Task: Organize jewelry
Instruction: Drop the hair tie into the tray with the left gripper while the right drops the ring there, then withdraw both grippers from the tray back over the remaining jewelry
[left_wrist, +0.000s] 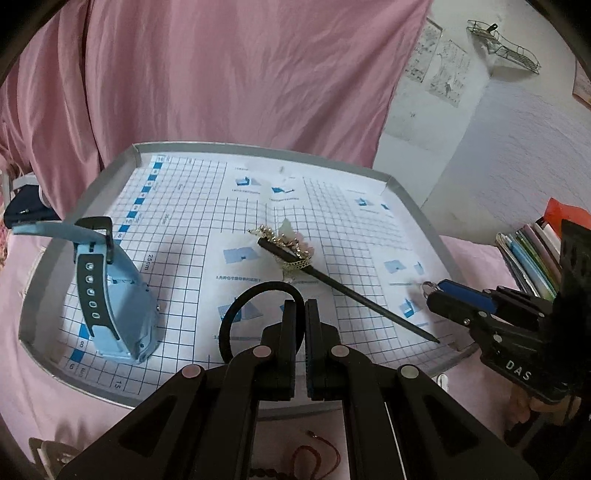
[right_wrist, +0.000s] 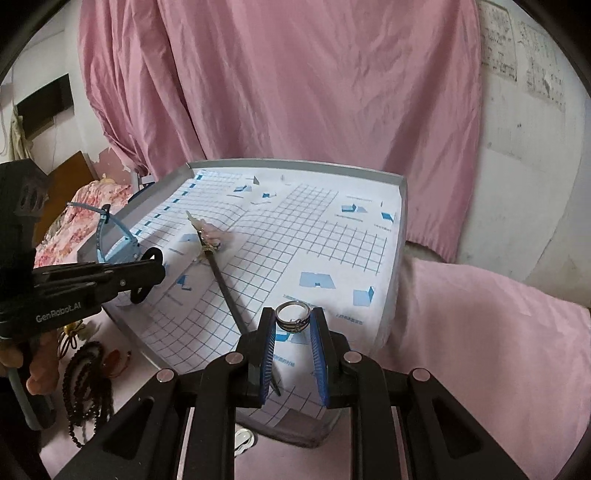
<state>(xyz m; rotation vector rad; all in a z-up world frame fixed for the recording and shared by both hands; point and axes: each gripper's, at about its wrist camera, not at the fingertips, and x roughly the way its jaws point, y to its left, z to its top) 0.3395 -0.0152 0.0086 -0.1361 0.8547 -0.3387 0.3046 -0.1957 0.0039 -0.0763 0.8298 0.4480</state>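
Jewelry under inspection: a silver ring (right_wrist: 292, 314) is pinched between the blue pads of the right gripper (right_wrist: 293, 317), above the tray's near right corner. Left gripper (left_wrist: 300, 306) has its jaws drawn nearly together on a black hair tie (left_wrist: 240, 314), whose loop hangs over the near edge of the tray (left_wrist: 410, 195). On the tray's gridded paper lining lies a black hairpin (left_wrist: 332, 282) with gilt chain and pale flower ornament, running diagonally from the centre towards the near right corner. A light blue watch (left_wrist: 110, 295) stands on edge near the tray's left edge. Dark bead necklaces (right_wrist: 86, 384) lie on the pink cloth (right_wrist: 480, 350) outside the tray's left edge.
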